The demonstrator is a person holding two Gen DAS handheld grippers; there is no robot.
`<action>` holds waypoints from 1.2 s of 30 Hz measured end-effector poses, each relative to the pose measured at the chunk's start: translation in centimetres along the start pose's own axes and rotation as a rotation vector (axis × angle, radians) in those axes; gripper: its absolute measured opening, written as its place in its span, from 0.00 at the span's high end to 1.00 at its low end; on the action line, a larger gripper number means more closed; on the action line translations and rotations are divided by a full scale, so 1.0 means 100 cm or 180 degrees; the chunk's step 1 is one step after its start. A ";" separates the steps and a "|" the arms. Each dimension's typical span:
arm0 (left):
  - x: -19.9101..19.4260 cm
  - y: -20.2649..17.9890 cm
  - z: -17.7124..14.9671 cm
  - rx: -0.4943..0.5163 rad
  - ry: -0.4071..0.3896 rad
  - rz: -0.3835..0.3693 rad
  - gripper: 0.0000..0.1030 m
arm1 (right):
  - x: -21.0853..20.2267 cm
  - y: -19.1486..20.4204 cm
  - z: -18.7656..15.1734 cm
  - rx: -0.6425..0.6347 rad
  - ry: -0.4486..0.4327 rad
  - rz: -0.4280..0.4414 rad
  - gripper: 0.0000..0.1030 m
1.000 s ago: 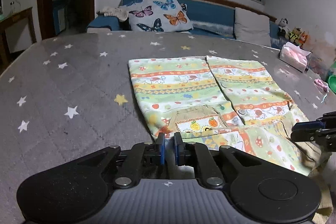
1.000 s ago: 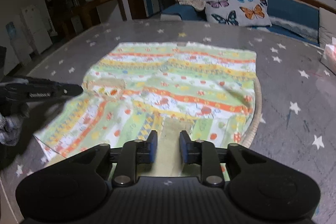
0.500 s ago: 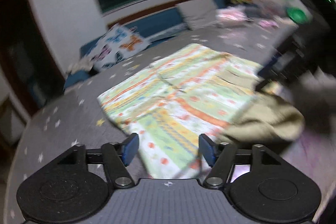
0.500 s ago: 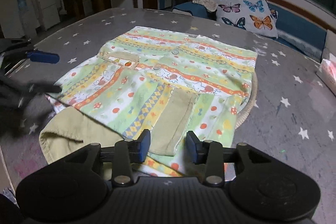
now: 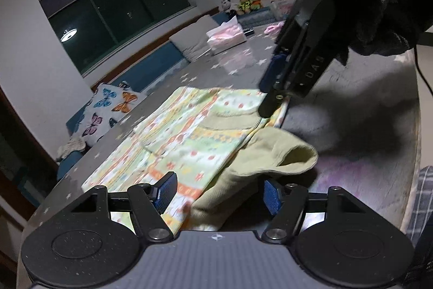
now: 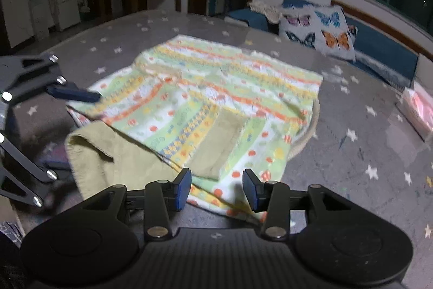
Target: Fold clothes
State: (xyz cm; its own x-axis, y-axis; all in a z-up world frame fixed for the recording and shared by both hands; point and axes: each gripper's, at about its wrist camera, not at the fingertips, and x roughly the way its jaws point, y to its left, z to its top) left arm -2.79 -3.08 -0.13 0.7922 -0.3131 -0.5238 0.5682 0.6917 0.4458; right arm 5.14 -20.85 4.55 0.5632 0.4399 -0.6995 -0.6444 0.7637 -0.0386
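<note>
Where the grey star-printed bench [image 6: 351,104] spreads widest, ahead of both claws, it carries the pastel striped cotton garment with orange, green and yellow bands [image 6: 216,99], lying flat with its near part folded over. A second ago both claws were nearly closed over the cloth; now the left claw [image 5: 219,195] and the right claw [image 6: 216,187] both stand wide apart, blue pads clear, gripping nothing. The left view has also swung round since then, so the garment now runs away to its upper left. The garment's near hem lies just under and between the right claw's fingers, and its far edge stops short of the bench's far rim, with bare starred surface beyond and to the right of that claw. The plain olive-yellow knit lining [image 5: 270,153] has turned out at the corner beside the left claw, bulging in a loose open fold just ahead of its right finger. In the left view the right claw hangs above the garment's far right edge, tips close to the cloth; whether they touch I cannot tell. A white butterfly-printed cushion [image 6: 319,29] rests past the bench's far edge, and a pink tissue pack [image 5: 227,38] sits well beyond the garment.
</note>
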 end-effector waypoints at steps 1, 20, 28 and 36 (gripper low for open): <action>0.001 -0.001 0.001 0.0003 -0.0005 -0.0019 0.39 | -0.001 0.000 0.002 0.0027 -0.0038 0.0050 0.59; 0.017 0.057 0.021 -0.0943 0.0028 -0.0336 0.91 | -0.017 -0.009 -0.008 -0.0111 -0.0079 0.0333 0.42; 0.031 0.084 0.029 -0.1176 0.0105 -0.0377 0.91 | 0.007 0.022 -0.001 -0.0605 -0.0191 0.0339 0.43; 0.028 0.090 0.019 -0.1247 0.0151 -0.0382 0.87 | 0.020 0.019 0.017 -0.0466 -0.0134 0.0309 0.85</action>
State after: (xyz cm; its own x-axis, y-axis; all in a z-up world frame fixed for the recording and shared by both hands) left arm 4.92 1.07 3.79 0.7091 -0.3827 -0.5922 0.5209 0.8504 0.0742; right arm 5.93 -17.69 4.30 0.5139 0.5299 -0.6746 -0.7635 0.6411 -0.0781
